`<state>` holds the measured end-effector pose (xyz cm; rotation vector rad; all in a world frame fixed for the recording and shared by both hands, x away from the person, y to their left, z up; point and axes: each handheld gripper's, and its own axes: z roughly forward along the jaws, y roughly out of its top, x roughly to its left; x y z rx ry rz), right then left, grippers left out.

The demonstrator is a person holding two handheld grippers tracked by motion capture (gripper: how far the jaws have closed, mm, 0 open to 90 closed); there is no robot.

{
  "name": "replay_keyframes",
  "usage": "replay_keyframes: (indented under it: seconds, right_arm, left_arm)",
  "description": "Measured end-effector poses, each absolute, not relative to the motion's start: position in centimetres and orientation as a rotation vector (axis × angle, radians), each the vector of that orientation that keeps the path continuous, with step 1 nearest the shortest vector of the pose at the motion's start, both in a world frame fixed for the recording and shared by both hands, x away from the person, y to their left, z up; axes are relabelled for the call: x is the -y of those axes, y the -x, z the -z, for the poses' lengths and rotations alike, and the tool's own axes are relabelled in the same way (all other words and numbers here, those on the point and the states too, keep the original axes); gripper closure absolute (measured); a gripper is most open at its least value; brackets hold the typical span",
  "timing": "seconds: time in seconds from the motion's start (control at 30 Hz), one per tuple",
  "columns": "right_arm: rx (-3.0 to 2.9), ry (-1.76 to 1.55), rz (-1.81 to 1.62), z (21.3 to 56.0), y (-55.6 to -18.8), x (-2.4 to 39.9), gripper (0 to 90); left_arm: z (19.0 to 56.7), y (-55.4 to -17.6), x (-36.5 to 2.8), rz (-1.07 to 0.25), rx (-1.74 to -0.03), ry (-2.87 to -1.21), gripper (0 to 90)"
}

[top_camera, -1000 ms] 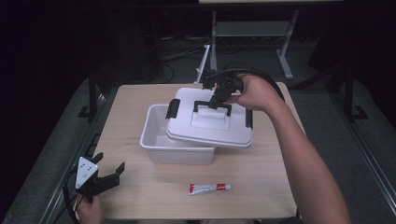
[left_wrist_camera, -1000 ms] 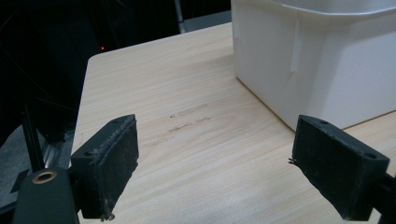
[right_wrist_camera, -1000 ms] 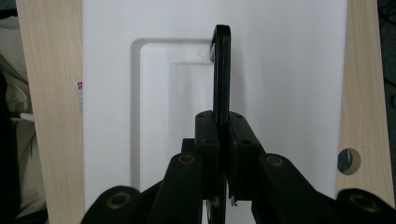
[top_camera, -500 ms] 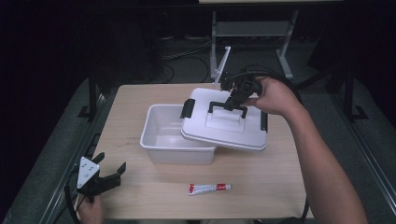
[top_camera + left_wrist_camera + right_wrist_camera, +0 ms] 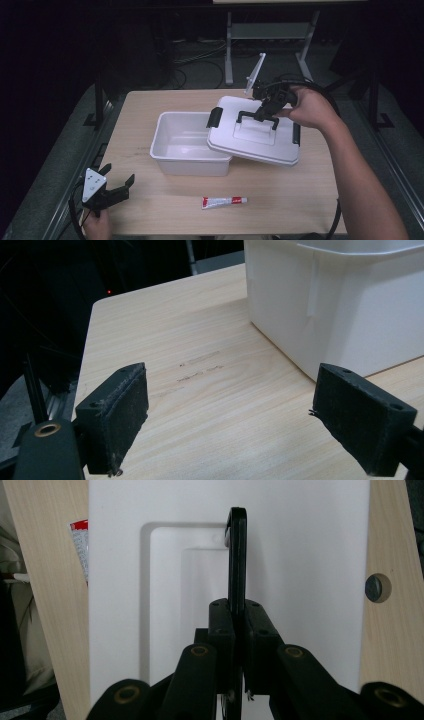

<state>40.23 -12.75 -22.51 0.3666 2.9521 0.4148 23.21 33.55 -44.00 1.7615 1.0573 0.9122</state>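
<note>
Both grippers are black: the left gripper (image 5: 116, 192) carries a grey three-cornered plate and rough, square padded fingers (image 5: 118, 420); brass-coloured pivot pins stud the right gripper (image 5: 239, 630) linkage.

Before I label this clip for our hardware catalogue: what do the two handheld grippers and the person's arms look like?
Both are black two-jaw tools. The left gripper has flat, rough black pads, brass-coloured pivot rivets and a grey three-cornered plate on top. The right gripper has the same brass rivets and trails a black cable. The right forearm is bare, with no sleeve visible.

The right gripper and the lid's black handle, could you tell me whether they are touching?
Touching. In the right gripper view, the right gripper has both jaws pressed flat against the black handle of the white lid, with no gap.
</note>
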Motion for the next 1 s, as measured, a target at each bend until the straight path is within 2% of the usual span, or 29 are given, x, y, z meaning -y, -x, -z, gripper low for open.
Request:
replay_keyframes:
  seconds: [1.0]
  right_arm:
    - [-2.930, -0.524, -0.427, 24.4, -38.8, 19.7, 84.0]
  left_arm:
    - [44.0, -23.2, -33.4, -0.919, -1.058, -1.767, 14.0]
